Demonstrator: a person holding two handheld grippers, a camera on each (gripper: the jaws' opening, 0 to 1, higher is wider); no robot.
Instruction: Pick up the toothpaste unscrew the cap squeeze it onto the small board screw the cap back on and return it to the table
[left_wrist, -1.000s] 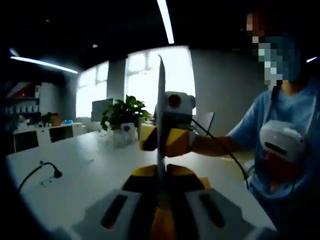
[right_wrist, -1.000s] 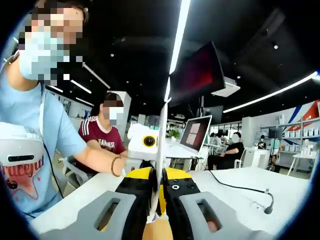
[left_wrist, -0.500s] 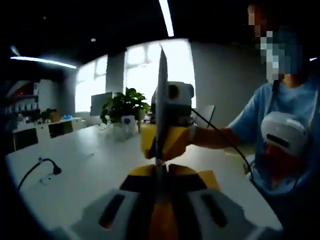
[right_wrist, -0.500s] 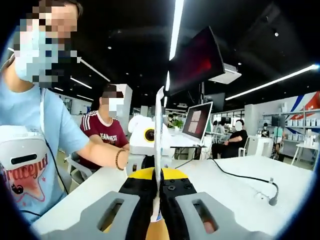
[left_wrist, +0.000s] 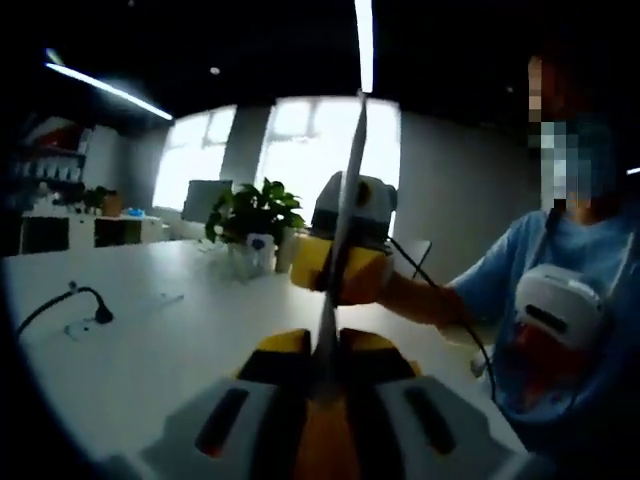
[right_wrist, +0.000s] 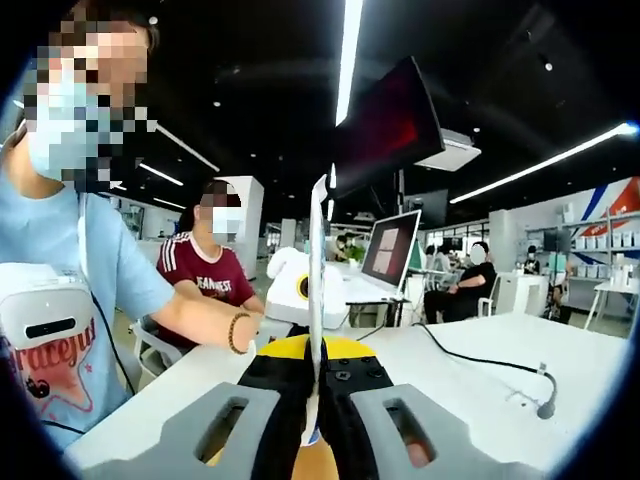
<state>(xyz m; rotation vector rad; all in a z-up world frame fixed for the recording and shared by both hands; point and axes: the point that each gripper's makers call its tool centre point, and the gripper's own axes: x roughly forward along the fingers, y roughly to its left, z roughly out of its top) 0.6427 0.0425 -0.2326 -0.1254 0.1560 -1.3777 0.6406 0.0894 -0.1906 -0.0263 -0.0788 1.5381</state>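
A thin white flat thing (left_wrist: 345, 200), seen edge-on, rises from between my left gripper's (left_wrist: 322, 365) shut jaws and leans right; I take it for the flattened toothpaste tube. Behind it the right gripper's yellow jaws (left_wrist: 345, 272) sit on both sides of that edge. In the right gripper view the same kind of white edge (right_wrist: 316, 290) stands upright out of my right gripper (right_wrist: 312, 378), which is shut on it, with a bit of blue low down. No cap or small board can be made out.
A white table (left_wrist: 140, 350) runs under both grippers. A potted plant (left_wrist: 255, 215) and a cable with a plug (left_wrist: 70, 305) are on it; a laptop (right_wrist: 390, 255) and another cable (right_wrist: 500, 365) lie further along. The person in blue (right_wrist: 70, 290) holds both grippers; another person in red (right_wrist: 205, 275) sits behind.
The left gripper view has swung, so the white edge now leans right and the right gripper sits further right. The right gripper view has hardly shifted. Both grips stay shut.
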